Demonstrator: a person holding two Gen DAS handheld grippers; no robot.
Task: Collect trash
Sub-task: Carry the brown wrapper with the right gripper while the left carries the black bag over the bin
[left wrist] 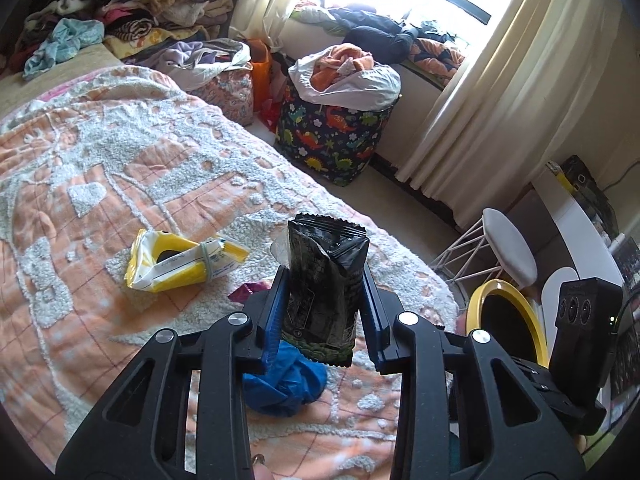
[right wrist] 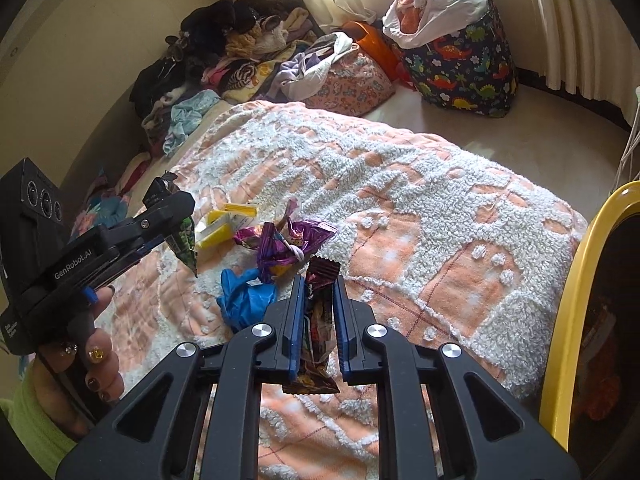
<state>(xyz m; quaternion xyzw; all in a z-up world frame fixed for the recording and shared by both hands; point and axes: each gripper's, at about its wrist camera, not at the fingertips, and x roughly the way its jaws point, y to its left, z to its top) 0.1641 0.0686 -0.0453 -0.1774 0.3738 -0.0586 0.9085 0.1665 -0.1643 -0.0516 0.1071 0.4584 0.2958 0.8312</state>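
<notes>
**Both tools loaded above the bed**

While you hold both tools over the bed (right wrist: pixel 420 200), note that each one already grips a piece of trash. Your left tool (left wrist: pixel 326 280) is closed on a black snack bag (left wrist: pixel 322 292), which stands upright between the blue pads, its crimped top edge above the fingertips. Your right tool (right wrist: pixel 318 284) is closed on a dark brown wrapper (right wrist: pixel 318 312), pinched narrow between its fingers, with both ends of the wrapper sticking out past the pads.

On the bedspread, further trash lies near the bed's foot edge:
- a crumpled blue glove (right wrist: pixel 244 300), just beside your right tool's fingertips and under your left tool in the left wrist view;
- a purple foil wrapper (right wrist: pixel 288 246), touching the glove's far side;
- a yellow-and-white tissue pack (left wrist: pixel 180 264), a little farther up the bed.

A yellow-rimmed bin (right wrist: pixel 576 300) stands beside the bed, at your right. On the floor beyond the bed stands a dinosaur-print laundry bag (left wrist: pixel 332 136) full of clothes.
</notes>
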